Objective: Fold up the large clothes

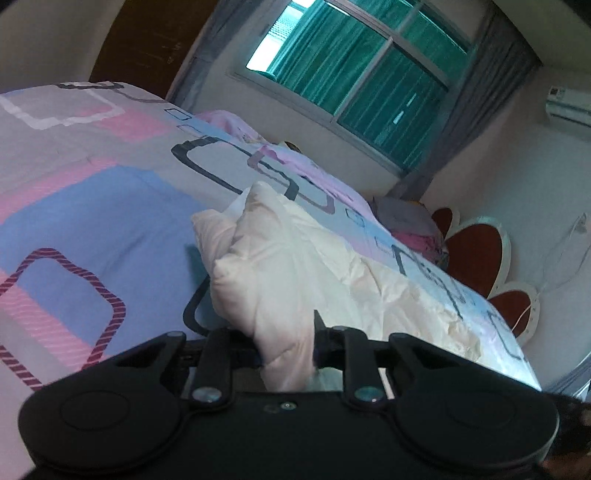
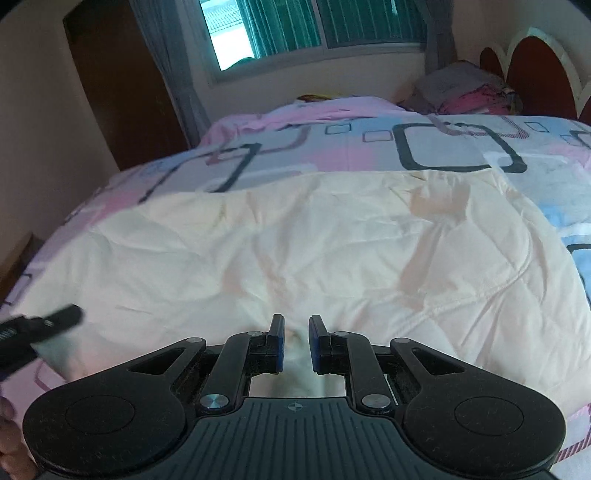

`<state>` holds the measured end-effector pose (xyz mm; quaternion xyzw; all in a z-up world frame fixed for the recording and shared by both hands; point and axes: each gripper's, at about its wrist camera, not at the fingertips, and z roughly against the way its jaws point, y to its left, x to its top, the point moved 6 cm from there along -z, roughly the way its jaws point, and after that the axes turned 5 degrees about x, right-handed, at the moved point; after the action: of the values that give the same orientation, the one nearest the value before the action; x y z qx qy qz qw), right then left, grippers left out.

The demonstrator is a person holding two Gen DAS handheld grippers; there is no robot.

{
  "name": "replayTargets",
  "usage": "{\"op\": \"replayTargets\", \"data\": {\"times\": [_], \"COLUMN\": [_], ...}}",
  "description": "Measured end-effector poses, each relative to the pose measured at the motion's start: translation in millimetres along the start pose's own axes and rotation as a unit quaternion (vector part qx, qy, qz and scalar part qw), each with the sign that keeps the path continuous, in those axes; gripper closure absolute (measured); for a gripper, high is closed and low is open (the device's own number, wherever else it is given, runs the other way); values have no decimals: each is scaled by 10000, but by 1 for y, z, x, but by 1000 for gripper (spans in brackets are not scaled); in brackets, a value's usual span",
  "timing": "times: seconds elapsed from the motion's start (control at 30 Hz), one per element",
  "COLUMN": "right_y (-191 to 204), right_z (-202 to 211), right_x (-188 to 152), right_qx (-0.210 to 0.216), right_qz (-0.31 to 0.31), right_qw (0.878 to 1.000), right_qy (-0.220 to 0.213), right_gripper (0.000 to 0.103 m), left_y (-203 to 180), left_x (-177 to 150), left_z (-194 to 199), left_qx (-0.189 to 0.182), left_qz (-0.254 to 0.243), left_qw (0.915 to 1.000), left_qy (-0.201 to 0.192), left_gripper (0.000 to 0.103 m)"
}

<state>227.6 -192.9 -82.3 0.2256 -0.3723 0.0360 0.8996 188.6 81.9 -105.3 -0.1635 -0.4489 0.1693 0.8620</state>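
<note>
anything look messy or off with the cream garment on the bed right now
Nothing is damaged or spilled. The cream garment lies wrinkled rather than flat on the patterned bedspread, and its end in the left claw is bunched into a thick wad. The right claw pinches a small fold at the near edge.

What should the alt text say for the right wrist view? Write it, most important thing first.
The right gripper pinches the near edge of a cream garment spread flat on a patterned bedspread. The left gripper's finger enters at lower left; a window with green curtains lies beyond.
</note>
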Motion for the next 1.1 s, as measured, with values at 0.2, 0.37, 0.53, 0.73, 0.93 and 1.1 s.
{"op": "replayTargets", "data": {"times": [0.2, 0.37, 0.53, 0.73, 0.93, 1.1], "right_y": [-3, -17, -31, -68, -199, -247], "right_z": [-30, -36, -36, 25, 104, 85], "right_x": [-22, -21, -17, 25, 46, 27], "right_qx": [-220, 31, 333, 577, -614, -444], "right_qz": [68, -307, -397, -538, -850, -1262], "right_qw": [9989, 9983, 9968, 9967, 9912, 9906], "right_qy": [400, 503, 601, -192, -809, -290], "right_gripper": [88, 88, 88, 88, 88, 88], "left_y": [4, -26, -89, -175, -248, -298], "left_x": [-2, 5, 11, 10, -18, -55], "left_z": [2, 16, 32, 37, 26, 0], "left_qx": [26, -87, -302, -336, -528, -900], "left_qz": [-135, -658, -1419, -2288, -3138, -3527], "left_qw": [9998, 9976, 9878, 9702, 9465, 9313], "left_qy": [114, -195, -572, -726, -539, -164], "left_gripper": [82, 82, 82, 82, 82, 82]}}
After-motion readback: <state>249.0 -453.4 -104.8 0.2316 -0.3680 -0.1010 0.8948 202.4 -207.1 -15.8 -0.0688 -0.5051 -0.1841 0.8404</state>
